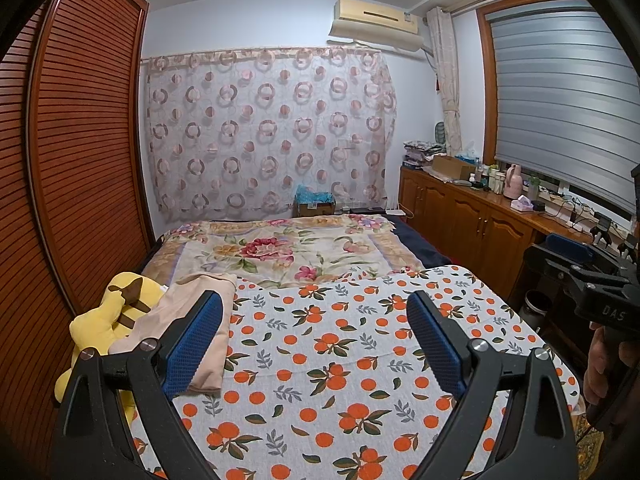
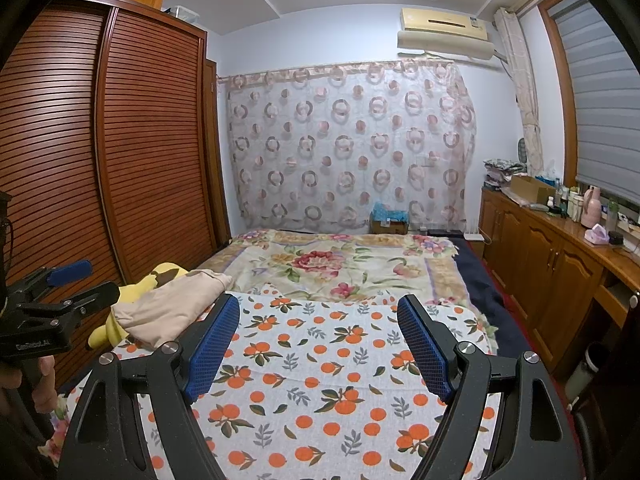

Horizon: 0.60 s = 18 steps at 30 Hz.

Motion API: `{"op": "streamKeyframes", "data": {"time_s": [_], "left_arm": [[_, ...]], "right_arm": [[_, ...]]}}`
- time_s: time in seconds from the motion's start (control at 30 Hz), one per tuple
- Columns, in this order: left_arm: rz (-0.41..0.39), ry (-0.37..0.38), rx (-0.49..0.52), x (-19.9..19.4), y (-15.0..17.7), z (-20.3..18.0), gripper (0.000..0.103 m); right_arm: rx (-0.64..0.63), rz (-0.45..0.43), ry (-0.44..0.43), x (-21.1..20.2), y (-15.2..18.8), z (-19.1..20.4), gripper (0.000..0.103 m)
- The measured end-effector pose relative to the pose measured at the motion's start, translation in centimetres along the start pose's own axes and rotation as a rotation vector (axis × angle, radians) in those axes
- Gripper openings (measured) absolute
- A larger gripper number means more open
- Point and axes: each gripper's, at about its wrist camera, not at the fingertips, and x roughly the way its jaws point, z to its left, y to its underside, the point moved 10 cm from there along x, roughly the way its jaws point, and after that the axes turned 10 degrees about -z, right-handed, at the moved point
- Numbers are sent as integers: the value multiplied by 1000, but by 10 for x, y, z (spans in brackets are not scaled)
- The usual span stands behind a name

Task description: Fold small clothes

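Observation:
A beige garment (image 1: pixel 200 320) lies loosely folded at the left edge of the orange-print cloth (image 1: pixel 340 352), partly over a yellow plush toy (image 1: pixel 108 316). It also shows in the right wrist view (image 2: pixel 176 308). My left gripper (image 1: pixel 314 320) is open and empty above the cloth, its left finger in front of the garment. My right gripper (image 2: pixel 318 324) is open and empty above the cloth (image 2: pixel 320 380). Each gripper shows at the edge of the other view, the right (image 1: pixel 592 276) and the left (image 2: pixel 60 284).
A floral blanket (image 1: pixel 288 252) covers the bed behind the cloth. A slatted wooden wardrobe (image 1: pixel 80 152) stands on the left. A wooden cabinet (image 1: pixel 472 216) with bottles and boxes runs along the right under the window. A patterned curtain (image 1: pixel 268 132) hangs at the back.

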Motion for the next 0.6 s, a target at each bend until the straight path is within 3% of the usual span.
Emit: {"op": "streamKeyframes", "data": {"time_s": [0.6], "left_arm": [[0, -1, 0, 0, 1, 0, 94]], "right_arm": [[-2, 1, 2, 0, 0, -4, 83]]}}
